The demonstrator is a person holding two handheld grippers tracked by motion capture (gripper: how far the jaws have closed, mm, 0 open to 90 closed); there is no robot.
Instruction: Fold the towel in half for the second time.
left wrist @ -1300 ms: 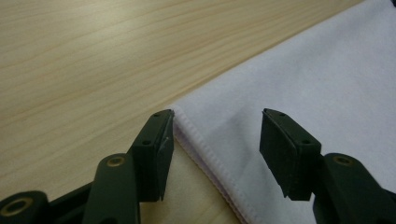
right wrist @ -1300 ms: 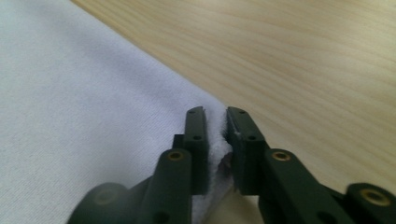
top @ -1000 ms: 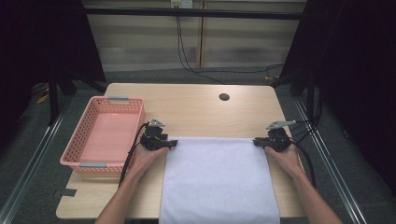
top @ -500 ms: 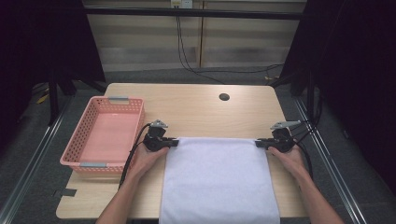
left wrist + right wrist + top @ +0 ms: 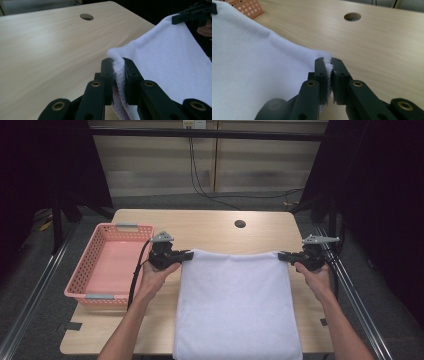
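Note:
A white towel (image 5: 235,305) lies spread on the wooden table (image 5: 210,232), its near edge hanging over the front. My left gripper (image 5: 187,254) is shut on the towel's far left corner (image 5: 117,67). My right gripper (image 5: 281,256) is shut on the far right corner (image 5: 328,65). The far edge is pulled taut between them and held slightly off the table. In the left gripper view the right gripper (image 5: 190,15) shows at the upper right, pinching the other corner.
A pink perforated basket (image 5: 107,265) sits empty at the table's left side, close to my left gripper. A round cable hole (image 5: 240,224) lies in the table top beyond the towel. Bare wood stretches behind the towel's far edge.
Both grippers have moved apart, the right one farther right, pulling the towel's far edge straight and taut. Their hold on the corners is unchanged.

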